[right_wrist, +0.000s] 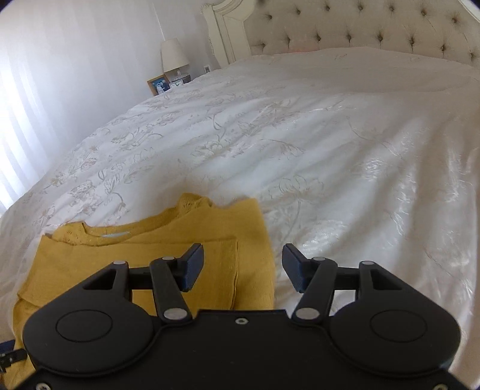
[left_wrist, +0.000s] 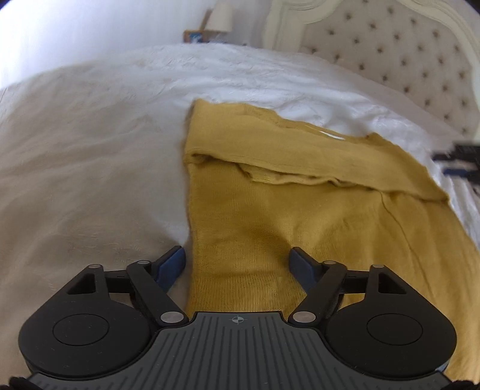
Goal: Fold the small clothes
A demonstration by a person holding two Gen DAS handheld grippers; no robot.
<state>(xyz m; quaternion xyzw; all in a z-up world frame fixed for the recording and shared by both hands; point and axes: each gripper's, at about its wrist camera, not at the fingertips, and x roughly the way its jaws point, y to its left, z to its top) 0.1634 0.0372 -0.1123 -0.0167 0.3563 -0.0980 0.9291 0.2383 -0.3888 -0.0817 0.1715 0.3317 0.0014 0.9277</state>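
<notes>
A mustard-yellow knit sweater (left_wrist: 300, 216) lies flat on the white bedspread (left_wrist: 90, 150), its sleeves folded across the body. My left gripper (left_wrist: 237, 264) is open and empty over the sweater's lower left edge, one finger off the cloth on the bedspread. In the right wrist view the sweater (right_wrist: 150, 258) lies at the lower left. My right gripper (right_wrist: 243, 267) is open and empty over the sweater's right edge, its left finger above the folded sleeve and its right finger above the bedspread (right_wrist: 330, 150). The right gripper also shows in the left wrist view (left_wrist: 459, 162), blurred at the far right.
A tufted headboard (right_wrist: 360, 27) stands at the far end of the bed. A nightstand with a lamp (right_wrist: 174, 54) and a photo frame (right_wrist: 158, 84) stands at the back left. Bright curtains (right_wrist: 18, 120) hang along the left side.
</notes>
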